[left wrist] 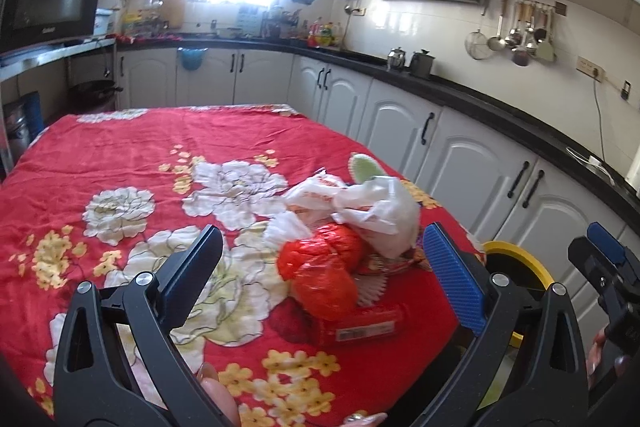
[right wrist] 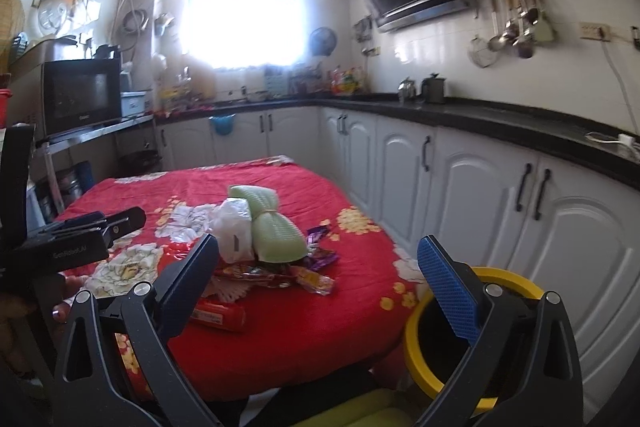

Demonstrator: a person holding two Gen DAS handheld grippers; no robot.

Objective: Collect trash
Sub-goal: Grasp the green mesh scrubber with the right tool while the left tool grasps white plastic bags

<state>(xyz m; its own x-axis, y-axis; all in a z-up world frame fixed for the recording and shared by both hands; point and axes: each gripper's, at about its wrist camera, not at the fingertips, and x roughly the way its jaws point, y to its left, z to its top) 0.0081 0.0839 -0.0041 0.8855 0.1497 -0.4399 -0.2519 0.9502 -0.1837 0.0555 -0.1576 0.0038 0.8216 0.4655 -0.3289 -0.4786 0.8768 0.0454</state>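
A trash pile lies on the red floral tablecloth near its right edge. In the left wrist view I see a white plastic bag, an orange-red plastic bag, a red tube-shaped pack and a green foam net. My left gripper is open, with its jaws either side of the pile and short of it. In the right wrist view the green foam net, white bag, candy wrappers and red pack lie ahead. My right gripper is open and holds nothing.
A yellow-rimmed bin with a black inside stands on the floor by the table's right corner, also in the left wrist view as the bin. White cabinets under a black counter run along the right. A microwave is at the left.
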